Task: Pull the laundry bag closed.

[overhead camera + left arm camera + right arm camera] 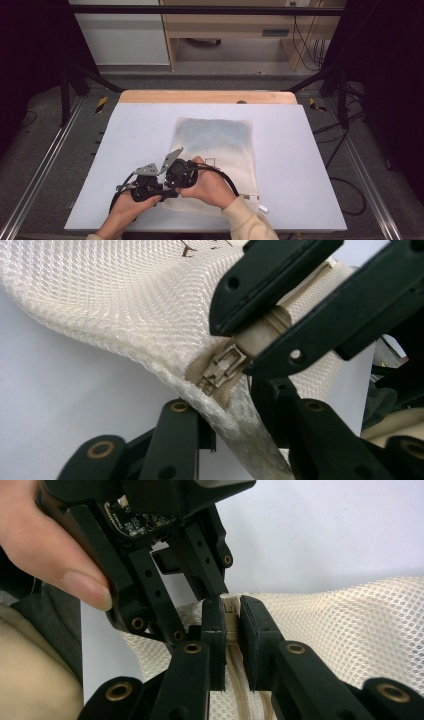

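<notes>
Right gripper (230, 625): jaws clamped together on the zip end of the mesh bag (216, 145), the beige zipper tape pinched between its black pads, as the left gripper view also shows from the far side. Left gripper (150, 187): jaws partly closed at the bag's near corner, the rolled mesh edge lying between them; whether the pads press on the fabric cannot be told. Zipper slider (220, 371): small, tan metal, sitting just below the right gripper's pads at the corner seam. Mesh bag: cream, flat, with a bluish item showing faintly through the upper part; it lies near the middle of the white table (125, 130), its near left corner lifted at the two grippers. Both hands meet at that corner, close together, at the table's near edge. Right hand (212, 186): cream sleeve, wrapped round its gripper body.
</notes>
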